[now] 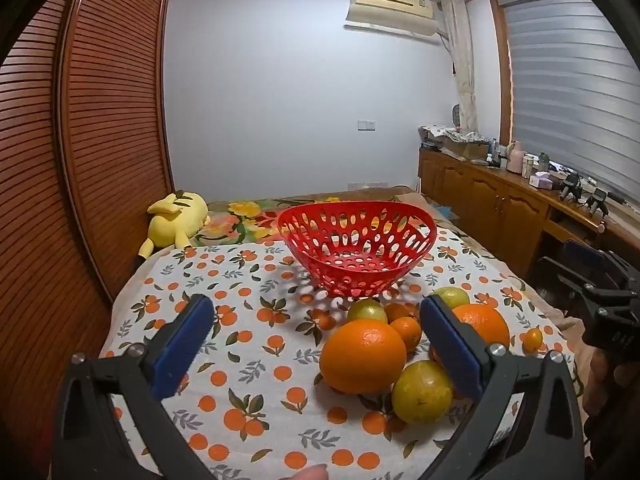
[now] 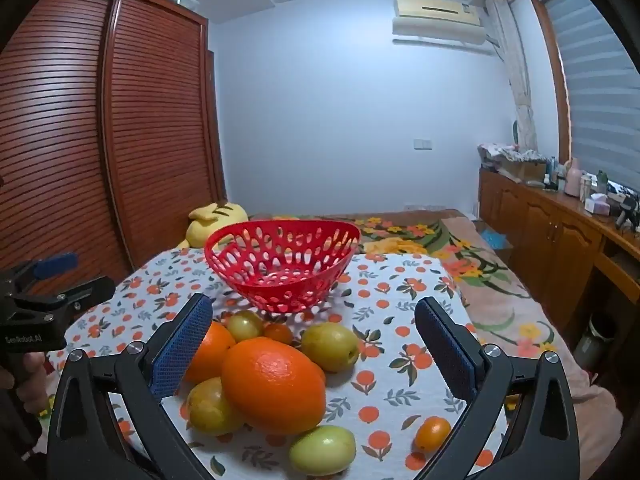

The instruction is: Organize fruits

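A yellow plush toy (image 1: 176, 220) lies by the slatted wooden wardrobe (image 1: 100, 140); an air conditioner (image 1: 390, 6) hangs on the far wall; wooden cabinets (image 2: 560, 236) under the blinds (image 1: 568, 92) carry bottles.

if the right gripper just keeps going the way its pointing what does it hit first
Most likely the big orange: it sits low between the open fingers of the right gripper, slightly left of centre, nearer than the red basket. Depth is hard to judge through the fisheye.

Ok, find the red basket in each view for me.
Left wrist: red basket sits centre, slightly right, beyond the fruit pile, empty.
Right wrist: red basket sits centre, slightly left, behind the fruit.
Shared landmark: the yellow plush lies behind and left of the basket in both.
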